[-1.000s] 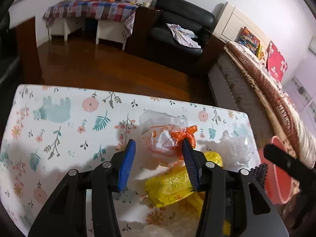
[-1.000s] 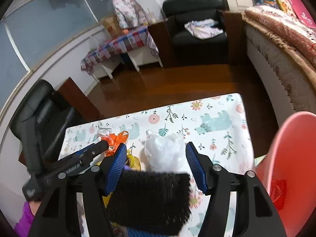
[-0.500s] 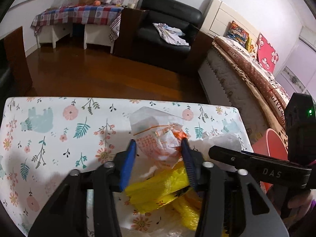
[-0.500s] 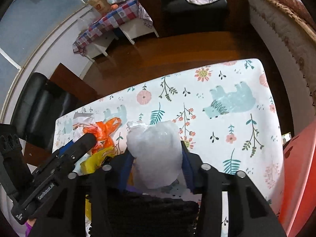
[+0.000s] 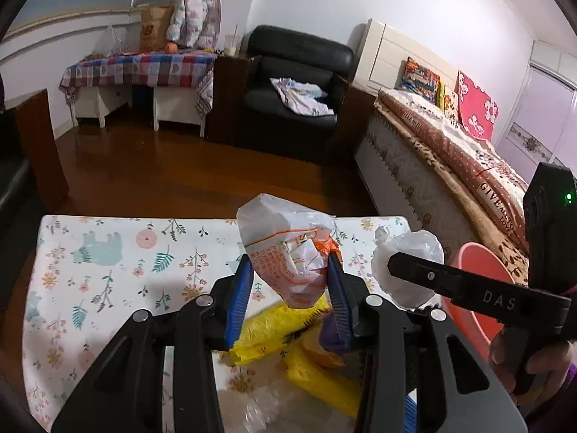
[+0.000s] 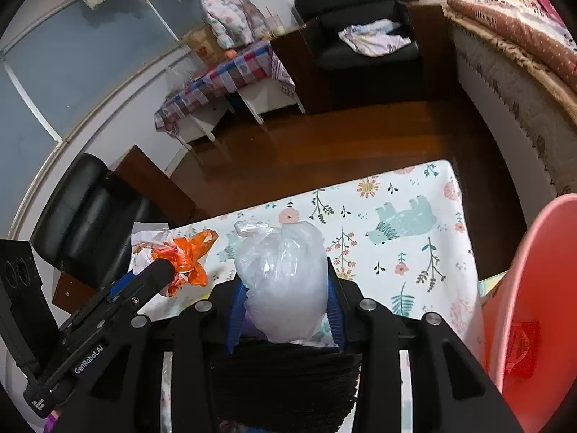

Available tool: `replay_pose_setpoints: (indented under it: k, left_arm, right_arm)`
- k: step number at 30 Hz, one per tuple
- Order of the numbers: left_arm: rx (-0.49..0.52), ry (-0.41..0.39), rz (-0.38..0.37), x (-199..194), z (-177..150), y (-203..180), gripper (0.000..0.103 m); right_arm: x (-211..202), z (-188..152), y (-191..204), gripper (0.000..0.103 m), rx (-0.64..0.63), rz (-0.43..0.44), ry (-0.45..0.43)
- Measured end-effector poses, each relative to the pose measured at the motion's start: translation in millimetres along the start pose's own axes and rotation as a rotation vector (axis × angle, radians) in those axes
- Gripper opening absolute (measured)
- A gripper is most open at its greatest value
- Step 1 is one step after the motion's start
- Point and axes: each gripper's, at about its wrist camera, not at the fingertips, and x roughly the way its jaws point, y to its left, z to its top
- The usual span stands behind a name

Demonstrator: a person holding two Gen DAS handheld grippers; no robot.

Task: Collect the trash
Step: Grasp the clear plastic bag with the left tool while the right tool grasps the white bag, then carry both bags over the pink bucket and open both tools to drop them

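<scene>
We find the left gripper [image 5: 290,285] at lower centre of its view, jaws partly apart and closing, both blue pads pressed on a crumpled white bag with orange print [image 5: 288,252], which it holds clear of the floral tablecloth [image 5: 108,259]. The right gripper [image 6: 285,296], lower centre of its own view, likewise closing, grips a clear plastic bag [image 6: 285,278] between its pads. Yellow bags [image 5: 274,328] lie on the table beneath the left gripper. A pink bin [image 6: 533,306] stands at the right edge.
</scene>
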Motion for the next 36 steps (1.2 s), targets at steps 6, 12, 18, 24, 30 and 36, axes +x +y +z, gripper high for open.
replay_pose_setpoints:
  k: [6,12,18,24,30,36]
  left_arm:
    - [0.005,-0.009,0.010,-22.8,-10.3,-12.4,0.041]
    - [0.029,0.006,0.007,-32.2,-25.8,-29.9,0.041]
    - [0.057,0.020,-0.006,-35.0,-35.0,-53.0,0.041]
    - [0.085,0.014,-0.024,-37.9,-35.9,-75.4,0.041]
    - [0.111,0.019,-0.048,-36.1,-36.5,-96.8,0.041]
    - [0.145,0.026,-0.080,-30.0,-37.8,-121.3,0.041]
  right_arm:
    - [-33.8,-20.5,7.1,0.038,-0.030,-0.003,-0.050]
    - [-57.4,-44.6,2.3,0.038,-0.050,-0.024,-0.065]
    - [-78.7,-56.5,-7.6,0.038,-0.048,-0.029,-0.084]
    - [-98.3,-60.4,-21.8,0.038,-0.033,-0.054,-0.111]
    - [-118.1,-60.9,-37.7,0.038,-0.011,-0.094,-0.150]
    - [-137.5,-60.6,-62.8,0.038,0.033,-0.142,-0.184]
